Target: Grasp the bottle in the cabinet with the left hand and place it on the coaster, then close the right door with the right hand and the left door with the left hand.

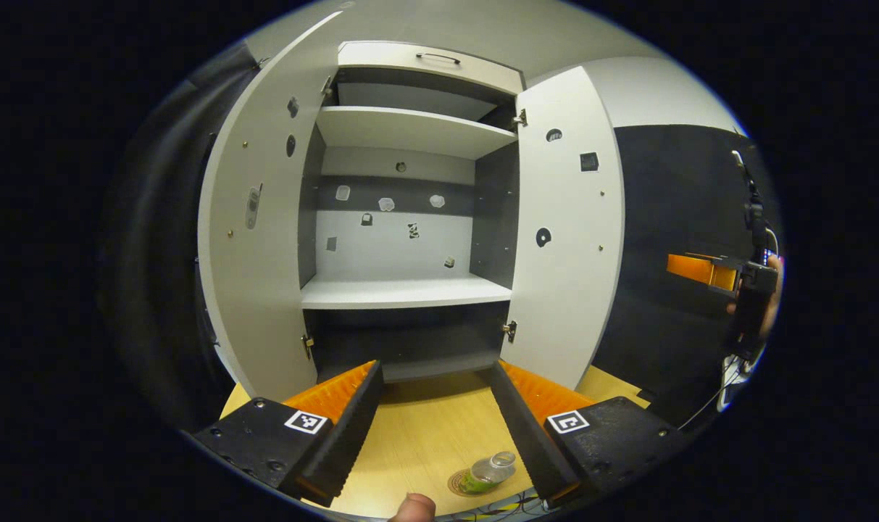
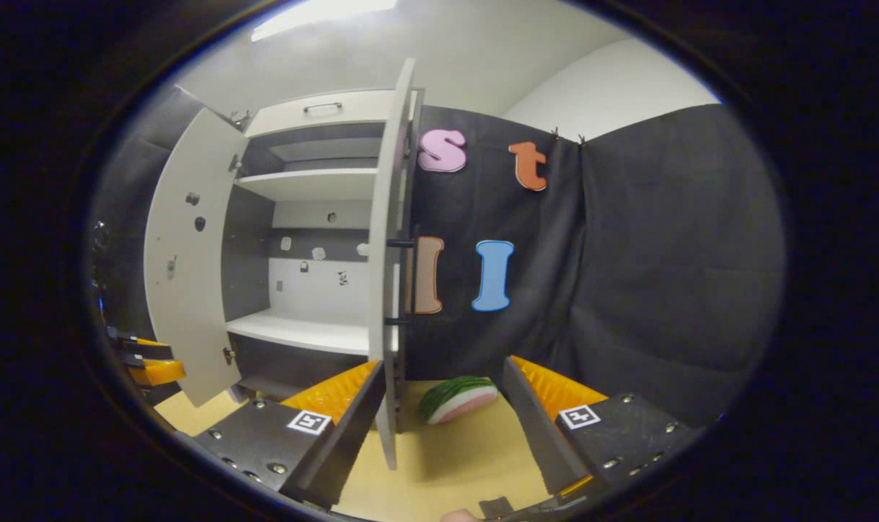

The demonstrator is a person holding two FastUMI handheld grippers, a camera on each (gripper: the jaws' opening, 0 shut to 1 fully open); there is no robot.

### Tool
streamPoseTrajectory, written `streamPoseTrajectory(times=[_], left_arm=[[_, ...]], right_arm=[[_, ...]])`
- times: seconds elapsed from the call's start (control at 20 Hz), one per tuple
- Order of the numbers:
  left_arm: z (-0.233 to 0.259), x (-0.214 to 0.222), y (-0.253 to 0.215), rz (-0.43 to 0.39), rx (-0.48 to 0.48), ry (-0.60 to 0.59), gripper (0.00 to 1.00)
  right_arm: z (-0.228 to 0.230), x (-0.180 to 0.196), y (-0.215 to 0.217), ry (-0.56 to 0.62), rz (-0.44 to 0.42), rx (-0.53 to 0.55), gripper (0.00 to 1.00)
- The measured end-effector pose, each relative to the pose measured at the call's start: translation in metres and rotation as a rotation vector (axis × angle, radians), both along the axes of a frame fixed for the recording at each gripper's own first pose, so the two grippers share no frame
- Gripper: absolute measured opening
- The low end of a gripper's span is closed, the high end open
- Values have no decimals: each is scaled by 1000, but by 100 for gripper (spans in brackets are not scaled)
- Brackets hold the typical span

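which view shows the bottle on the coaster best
The left gripper view: the bottle lies low between that gripper's open fingers, resting on the coaster on the table. The right gripper view faces the right door's edge and a watermelon slice instead.

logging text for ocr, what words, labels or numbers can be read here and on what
No text can be read.
Clear plastic bottle with green label: print too blurred.
Small stickers inside the white wooden cabinet: too small.
Square black-and-white markers on the left hand-held gripper: patterns, no letters.
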State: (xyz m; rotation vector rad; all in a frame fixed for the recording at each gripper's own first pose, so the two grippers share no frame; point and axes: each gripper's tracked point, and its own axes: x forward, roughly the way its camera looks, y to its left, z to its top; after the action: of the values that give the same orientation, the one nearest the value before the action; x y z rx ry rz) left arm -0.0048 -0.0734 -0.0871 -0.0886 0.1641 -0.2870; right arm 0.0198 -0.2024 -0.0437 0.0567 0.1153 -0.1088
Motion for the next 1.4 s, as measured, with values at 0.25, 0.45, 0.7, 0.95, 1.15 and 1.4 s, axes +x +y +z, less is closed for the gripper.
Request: streamPoseTrajectory(times=[0.25,0.45,0.7,0.95,1.15,1.4], left_arm=[[47,-6,24,23,48,-87,95],[86,-10,43,70,62,-119,94],[128,-20,67,98,3,-152,94],[143,-23,95,158,5,-179,94],[135,-30,111,186,25,-166,94],[123,-45,121,196,42,-129,92]], right_arm=[[8,33,-57,-6,-55,-11,98],[5,57,-82,27,-74,-45,99],[14,93,-80,31,-57,6,99],[14,128,-67,75,-67,48,98],[12,148,-19,132,20,180,98],[28,142,-18,69,2,36,87]])
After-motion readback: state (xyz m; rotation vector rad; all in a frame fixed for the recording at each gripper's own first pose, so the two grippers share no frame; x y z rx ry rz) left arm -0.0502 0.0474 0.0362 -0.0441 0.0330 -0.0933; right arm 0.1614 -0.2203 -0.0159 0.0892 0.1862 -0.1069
